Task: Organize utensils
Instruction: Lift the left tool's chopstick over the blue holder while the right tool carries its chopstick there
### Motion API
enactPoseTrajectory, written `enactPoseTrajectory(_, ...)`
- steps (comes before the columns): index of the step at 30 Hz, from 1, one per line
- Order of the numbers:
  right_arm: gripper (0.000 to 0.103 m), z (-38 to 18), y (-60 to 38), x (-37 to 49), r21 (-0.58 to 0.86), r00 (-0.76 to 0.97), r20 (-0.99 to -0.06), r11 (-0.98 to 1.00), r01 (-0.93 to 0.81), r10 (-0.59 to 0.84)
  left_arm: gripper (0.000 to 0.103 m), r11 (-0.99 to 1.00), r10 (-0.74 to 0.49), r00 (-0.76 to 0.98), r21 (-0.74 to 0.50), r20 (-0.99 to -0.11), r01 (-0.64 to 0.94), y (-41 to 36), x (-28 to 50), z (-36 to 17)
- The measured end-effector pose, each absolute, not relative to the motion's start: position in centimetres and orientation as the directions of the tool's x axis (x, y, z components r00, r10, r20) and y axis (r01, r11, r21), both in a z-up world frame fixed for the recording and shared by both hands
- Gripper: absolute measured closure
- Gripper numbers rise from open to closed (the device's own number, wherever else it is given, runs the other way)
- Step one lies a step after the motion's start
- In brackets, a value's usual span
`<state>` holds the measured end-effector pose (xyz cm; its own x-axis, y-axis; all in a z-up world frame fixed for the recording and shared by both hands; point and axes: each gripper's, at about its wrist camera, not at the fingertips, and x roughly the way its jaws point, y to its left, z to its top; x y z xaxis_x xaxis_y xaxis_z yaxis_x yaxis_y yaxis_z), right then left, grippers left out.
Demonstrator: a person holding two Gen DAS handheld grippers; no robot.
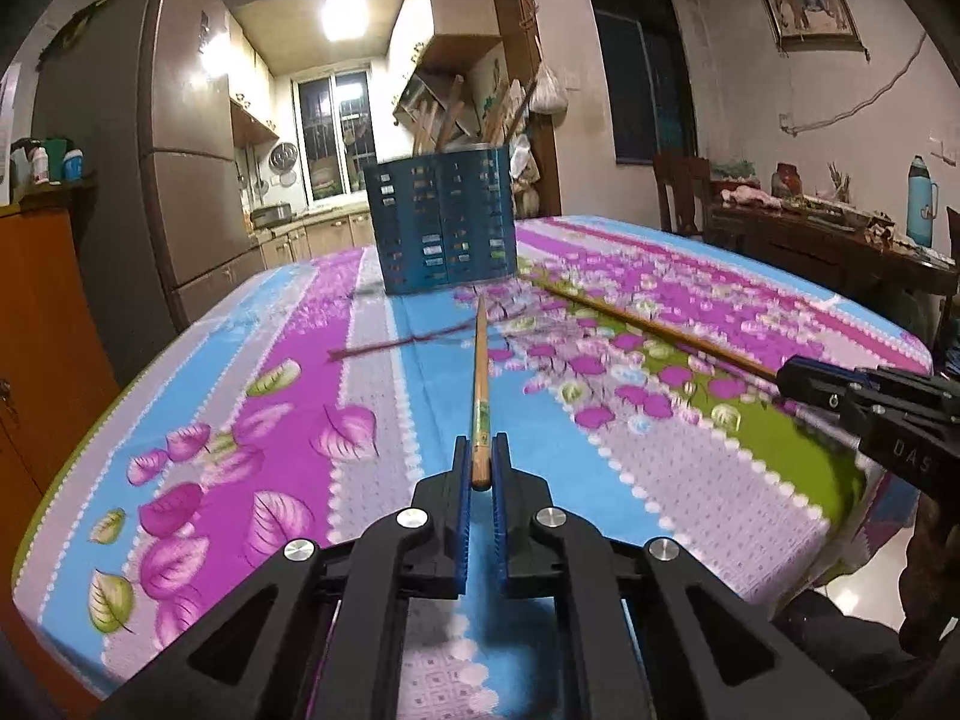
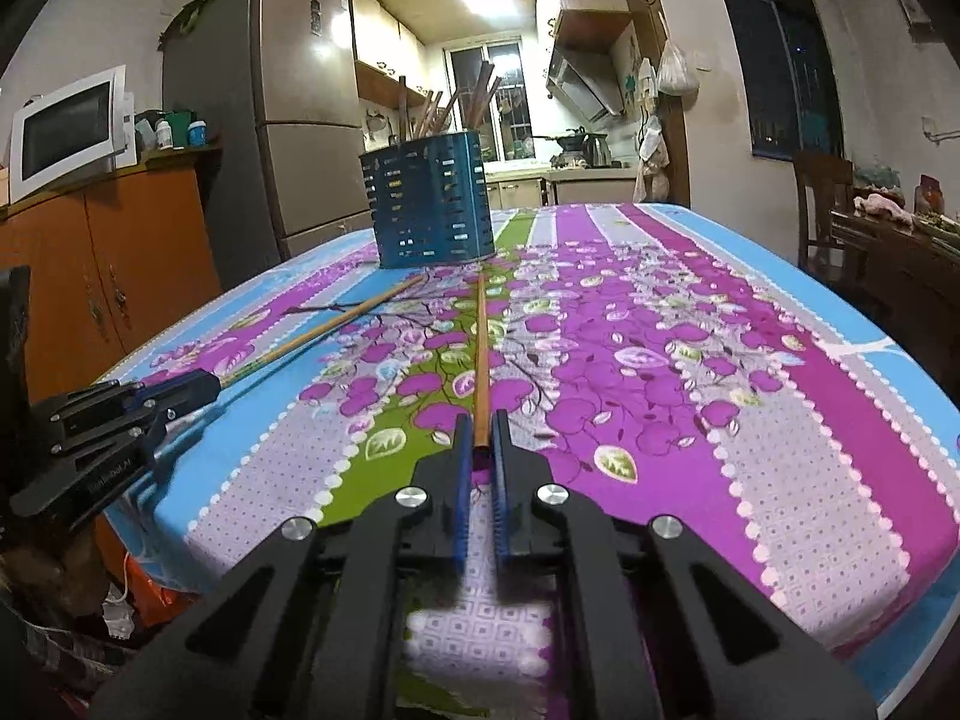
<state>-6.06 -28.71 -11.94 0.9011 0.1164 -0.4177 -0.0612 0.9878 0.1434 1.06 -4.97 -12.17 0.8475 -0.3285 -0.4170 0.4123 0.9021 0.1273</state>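
Both grippers, left gripper (image 1: 480, 468) and right gripper (image 2: 480, 444), are pinching a chopstick (image 1: 480, 372) apiece, seemingly firmly; each needs tipping upright over the blue holder (image 1: 444, 222).

Both views are taken low over the flowered tablecloth (image 1: 288, 360), each looking forward and slightly down along its own gripper's fingers. The blue utensil holder (image 1: 444, 219) is faced nearly head-on from the left wrist, with the right gripper (image 1: 792, 375) caught at the right edge. From the right wrist the same holder (image 2: 429, 204) is seen, the left gripper (image 2: 207, 384) low left. Table, holder and kitchen doorway (image 2: 492, 78) are shared.
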Motion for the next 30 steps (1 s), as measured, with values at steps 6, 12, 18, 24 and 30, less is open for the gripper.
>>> enactPoseTrajectory(6,0.098,-11.2,-28.6,-6.3,0.120,0.910,-0.400,0.991,-0.062,0.105,0.095,0.905,-0.336,0.860,0.121,-0.384,0.408,-4.4,0.9,-10.3)
enactPoseTrajectory(12,0.098,-9.3,-28.2,-6.9,0.063,0.933,-0.348,0.996,-0.069,0.086,0.095,0.910,-0.348,0.876,0.106,-0.333,0.401,-3.6,0.6,-7.8)
enactPoseTrajectory(18,0.098,-6.7,-27.1,-7.2,-0.047,0.963,-0.266,0.997,-0.066,0.051,0.095,0.909,-0.366,0.889,0.100,-0.274,0.405,-3.2,0.3,-5.6)
enactPoseTrajectory(24,0.098,-4.6,-26.2,-6.9,-0.116,0.981,-0.191,0.991,-0.065,0.042,0.095,0.907,-0.374,0.897,0.112,-0.235,0.407,-3.1,0.4,-3.8)
enactPoseTrajectory(30,0.098,-2.1,-25.8,-6.1,-0.161,0.991,-0.120,0.984,-0.074,0.055,0.095,0.906,-0.390,0.898,0.089,-0.204,0.413,-2.6,1.6,-1.4)
